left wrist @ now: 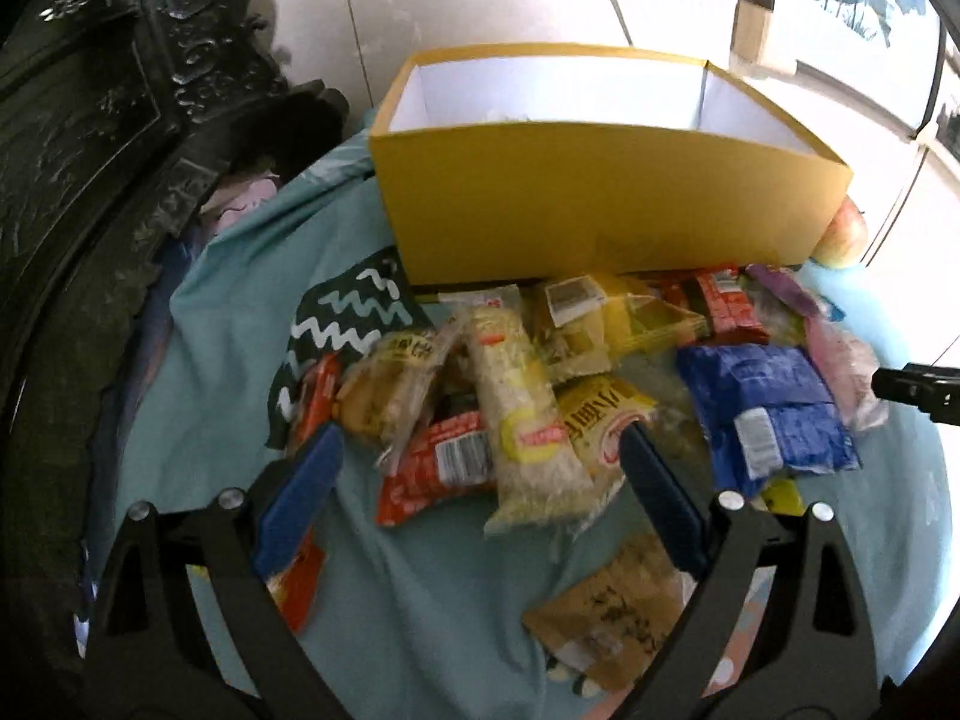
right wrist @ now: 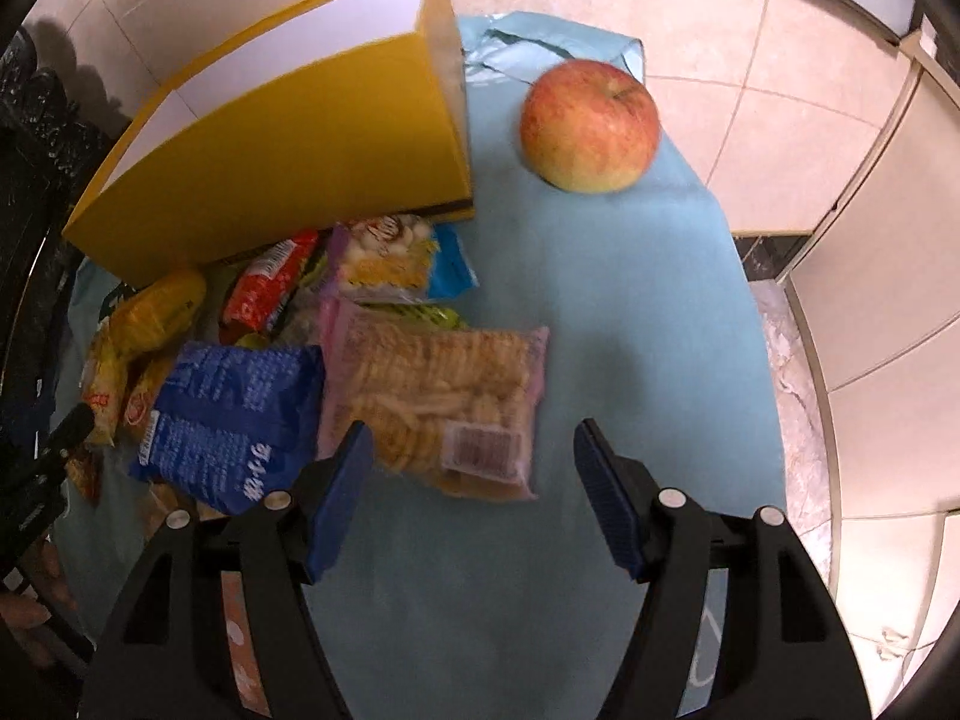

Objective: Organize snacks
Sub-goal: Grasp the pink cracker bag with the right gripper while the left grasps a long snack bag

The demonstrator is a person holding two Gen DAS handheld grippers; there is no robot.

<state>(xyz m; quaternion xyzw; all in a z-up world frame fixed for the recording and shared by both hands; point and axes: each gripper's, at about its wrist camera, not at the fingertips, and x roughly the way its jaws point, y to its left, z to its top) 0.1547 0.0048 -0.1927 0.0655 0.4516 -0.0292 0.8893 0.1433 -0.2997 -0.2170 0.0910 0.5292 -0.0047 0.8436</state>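
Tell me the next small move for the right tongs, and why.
Probably ease the right tongs down and a little left over the cracker packet. They are open with nothing between them, the packet lies just ahead of the left pad, clear of the pile, and the yellow box stands open behind.

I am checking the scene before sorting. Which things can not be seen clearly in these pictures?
- Yellow box floor: near wall hides it, both views.
- Apple: mostly behind the box, left view.
- Brown packet: print blurred, partly behind the left gripper finger.
- Lower snacks: buried under the pile.
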